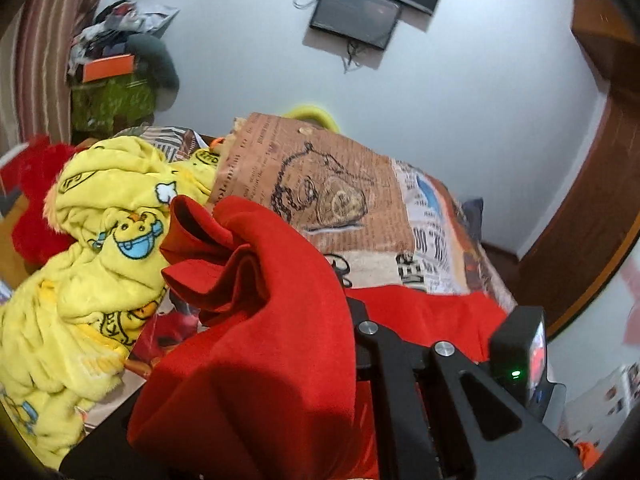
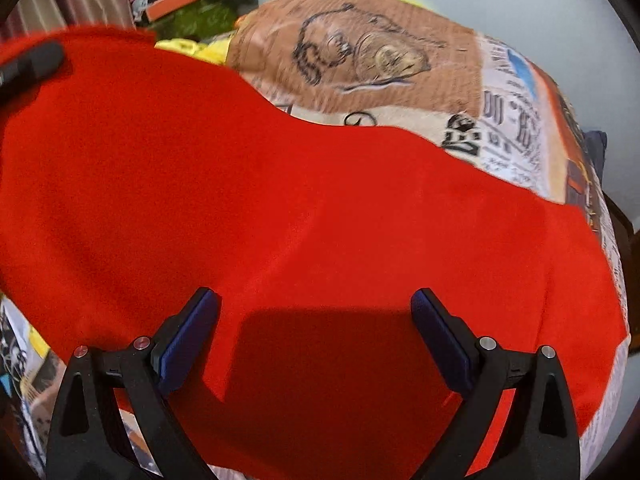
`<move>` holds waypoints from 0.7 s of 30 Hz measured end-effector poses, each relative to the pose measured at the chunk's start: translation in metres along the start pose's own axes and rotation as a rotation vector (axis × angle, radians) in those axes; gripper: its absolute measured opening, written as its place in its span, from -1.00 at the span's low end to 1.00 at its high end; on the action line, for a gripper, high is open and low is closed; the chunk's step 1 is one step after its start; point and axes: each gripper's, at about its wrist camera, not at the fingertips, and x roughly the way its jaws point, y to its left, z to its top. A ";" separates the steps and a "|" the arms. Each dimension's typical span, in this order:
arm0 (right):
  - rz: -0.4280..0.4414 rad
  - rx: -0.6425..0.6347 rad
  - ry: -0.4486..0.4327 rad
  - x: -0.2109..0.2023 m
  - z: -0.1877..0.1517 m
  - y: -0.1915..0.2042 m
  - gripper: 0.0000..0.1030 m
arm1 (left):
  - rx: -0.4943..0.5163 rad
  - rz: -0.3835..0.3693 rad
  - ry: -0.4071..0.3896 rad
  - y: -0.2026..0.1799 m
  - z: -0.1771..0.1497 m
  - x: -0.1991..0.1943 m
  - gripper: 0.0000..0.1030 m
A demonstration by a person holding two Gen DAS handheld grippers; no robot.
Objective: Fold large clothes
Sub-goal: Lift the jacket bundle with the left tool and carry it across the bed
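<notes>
Left jaws: While we look along the left gripper [image 1: 340, 280], its tips are buried in bunched red fabric, and we read its jaws as clenched on a gathered fold of the red garment [image 1: 256, 320].
Left pose: we see it angled downward and rolled, with the room tilted in its view; the cloth drapes over its black frame and hides one finger.
Right jaws: the right gripper [image 2: 314, 312] has its jaws spread wide, blue pads [image 2: 188, 344] well apart, nothing between them; they hang over the garment, and we cannot tell whether they touch it.
Right pose: we see it pointing steeply down at the flat spread of cloth, its shadow falling on the fabric between the fingers.
Red garment: it lies spread across the bed [image 2: 516, 128], one part lifted and crumpled in the left jaws.
Yellow blanket: we find a rumpled yellow blanket [image 1: 88, 264] with cartoon prints heaped beside the raised fold.
Bed cover: beyond the garment's edge we see a newspaper-print cover with a drawn face.
Far wall: a dark screen [image 1: 354, 16] hangs there, and a pile of clutter [image 1: 120, 60] stands in the corner by a striped curtain [image 1: 44, 48].
</notes>
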 end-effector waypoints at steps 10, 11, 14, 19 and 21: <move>0.034 0.008 -0.023 -0.023 -0.018 -0.024 0.89 | 0.045 -0.100 0.030 -0.060 0.010 0.015 -0.87; 0.044 0.028 -0.030 -0.028 -0.022 -0.030 0.89 | 0.062 -0.117 0.029 -0.074 0.011 0.016 -0.87; 0.090 0.113 -0.046 -0.048 -0.037 -0.060 0.89 | 0.105 -0.169 0.026 -0.111 0.016 0.019 -0.87; 0.023 0.201 -0.091 -0.080 -0.061 -0.099 0.89 | 0.186 -0.248 0.036 -0.180 0.018 0.025 -0.88; -0.061 0.235 -0.113 -0.096 -0.075 -0.119 0.89 | 0.225 -0.261 0.050 -0.208 0.015 0.031 -0.88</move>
